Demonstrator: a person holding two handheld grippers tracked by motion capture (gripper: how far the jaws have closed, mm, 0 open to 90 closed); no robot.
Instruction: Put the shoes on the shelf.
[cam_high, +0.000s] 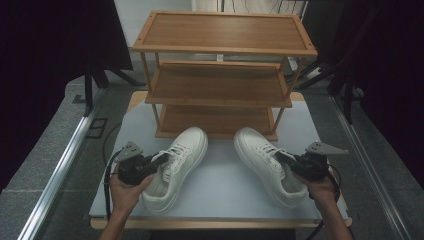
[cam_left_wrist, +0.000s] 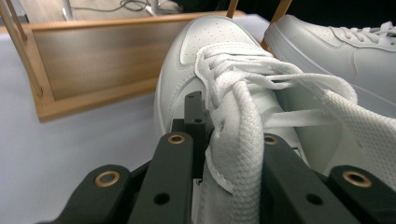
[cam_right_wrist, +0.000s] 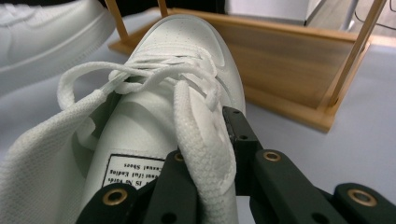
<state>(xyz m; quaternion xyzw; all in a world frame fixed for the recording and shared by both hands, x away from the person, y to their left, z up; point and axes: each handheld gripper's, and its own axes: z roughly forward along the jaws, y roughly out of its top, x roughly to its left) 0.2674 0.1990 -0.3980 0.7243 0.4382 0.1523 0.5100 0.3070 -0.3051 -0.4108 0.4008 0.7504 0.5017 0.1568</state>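
2 claws, 2 white sneakers, ready to go onto the rack.

The left claw (cam_high: 150, 164) is clamped on the side wall of the left sneaker (cam_high: 176, 165) beside its laces (cam_left_wrist: 243, 135), and the right claw (cam_high: 290, 161) is clamped the same way on the right sneaker (cam_high: 267, 162); both shoes rest on the tabletop (cam_high: 220, 185), toes just short of the wooden rack (cam_high: 220, 75). The risk I see: each grip holds soft upper near the laces, so a lifted shoe could sag, swing or slip free, and a drooping toe might catch the lowest shelf edge (cam_high: 215, 134).
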